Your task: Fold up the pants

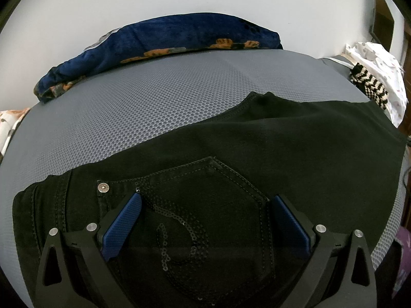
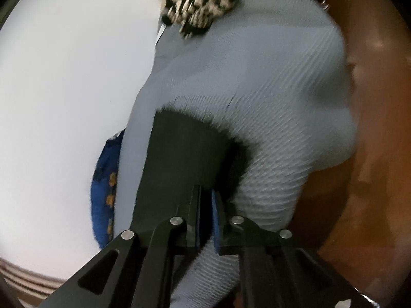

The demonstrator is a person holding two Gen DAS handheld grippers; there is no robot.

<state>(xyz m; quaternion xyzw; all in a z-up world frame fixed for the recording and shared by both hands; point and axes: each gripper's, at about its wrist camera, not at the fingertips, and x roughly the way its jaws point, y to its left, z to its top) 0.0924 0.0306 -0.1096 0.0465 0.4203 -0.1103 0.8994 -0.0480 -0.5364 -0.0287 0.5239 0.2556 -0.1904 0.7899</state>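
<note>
Blue-padded fingers spread wide fill the bottom of the left wrist view: the left gripper [image 1: 205,220] is released, hovering right over the sequinned back pocket [image 1: 205,220] of the black pants [image 1: 282,148], which lie flat on the grey mesh surface [image 1: 143,97], waistband at lower left, the legs running off toward the right of the frame. A navy blanket [image 1: 159,43] sits along the top against a pale wall, striped cloth [image 1: 370,84] at upper right. Over to the right wrist view, badly blurred: the right gripper [image 2: 205,220] is clenched on a fold of black fabric rising up-frame from its fingers, so that hand looks set to carry the fold while the left waits above the seat.
</note>
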